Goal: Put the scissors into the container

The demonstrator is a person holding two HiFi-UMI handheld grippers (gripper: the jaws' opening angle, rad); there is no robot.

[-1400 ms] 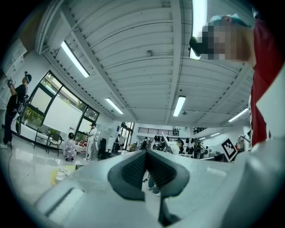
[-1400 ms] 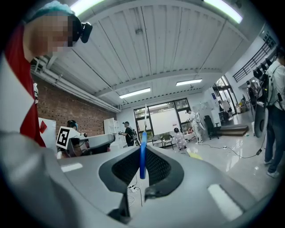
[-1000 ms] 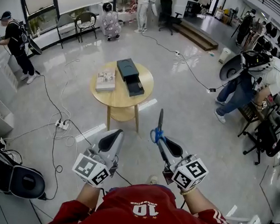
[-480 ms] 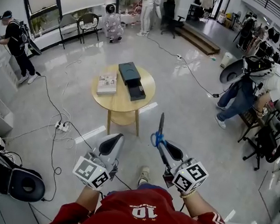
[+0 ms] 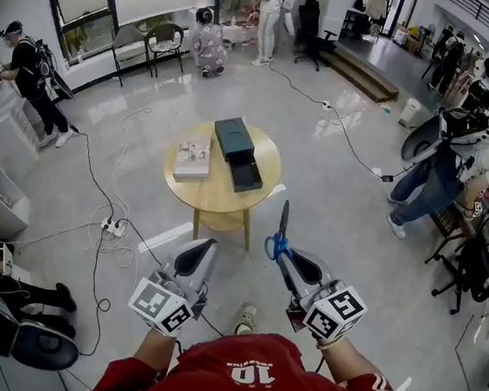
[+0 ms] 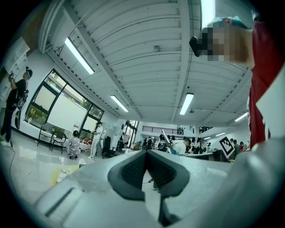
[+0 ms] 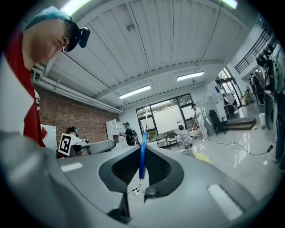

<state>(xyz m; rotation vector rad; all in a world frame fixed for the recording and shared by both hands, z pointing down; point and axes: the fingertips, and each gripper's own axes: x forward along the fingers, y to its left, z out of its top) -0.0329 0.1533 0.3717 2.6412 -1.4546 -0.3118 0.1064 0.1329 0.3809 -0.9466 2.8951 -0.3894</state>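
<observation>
The scissors (image 5: 278, 237) have blue handles and point their blades up and away. My right gripper (image 5: 288, 257) is shut on the handles, low in the head view. In the right gripper view the blue handle (image 7: 142, 153) stands clamped between the pads of my right gripper (image 7: 141, 171). To its left my left gripper (image 5: 196, 255) is shut, with nothing in it; its own view shows the left gripper (image 6: 146, 171) with pads touching. The container (image 5: 235, 144) is a dark box with an open drawer on a round wooden table (image 5: 218, 198), well ahead of both grippers.
A book (image 5: 194, 157) lies on the table left of the container. Cables and a power strip (image 5: 113, 227) trail over the floor to the left. Several people stand around the room, one bent over at the right (image 5: 469, 162). A dark bag (image 5: 38, 342) sits at lower left.
The table and container have shifted slightly down and right in the head view. Both grippers keep their pose, the scissors still gripped in the right one.
</observation>
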